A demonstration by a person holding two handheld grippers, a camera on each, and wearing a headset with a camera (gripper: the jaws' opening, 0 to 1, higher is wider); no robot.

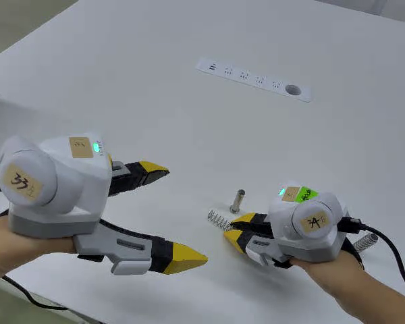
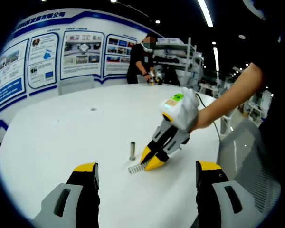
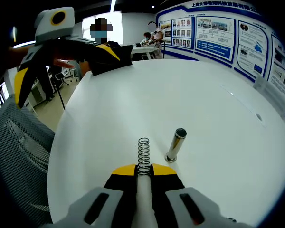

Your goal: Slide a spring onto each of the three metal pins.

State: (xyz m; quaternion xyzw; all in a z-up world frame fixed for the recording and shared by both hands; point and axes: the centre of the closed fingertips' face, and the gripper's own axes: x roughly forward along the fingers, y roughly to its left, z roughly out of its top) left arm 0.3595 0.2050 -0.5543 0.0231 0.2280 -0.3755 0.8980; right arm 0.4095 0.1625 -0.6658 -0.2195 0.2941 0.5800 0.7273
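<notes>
Yellow on the jaw tips of the white-bodied left gripper point(image 1: 182, 214), nearest at seven o'clock in the head view, spread wide apart and holding nothing. At five o'clock, the white right gripper point(image 1: 235, 229) with the green sticker, yellow tips pressed together and, by the right gripper view, clamped on the near end of a thin coiled steel spring point(image 3: 143, 154), laid flat on the plain white tabletop point(image 1: 121, 81) and pointing away toward twelve. Just beside the coil's far end, at about one o'clock from it, a short polished metal pin point(image 3: 175, 144) with a wider foot, upright, bare, not touching the coil. Behind that gripper's body, at four o'clock, a second coiled spring point(image 1: 366, 241) on the table. Farthest, at one o'clock, a flush white socket strip point(image 1: 253, 78). Judged step: spring gripped, not yet on the pin. Next move: lift and tip the coil upright, centre its open end over the pin's head, lower straight down. Worth steadying the pin with the open left gripper, given the risk of toppling it with a sideways nudge.
</notes>
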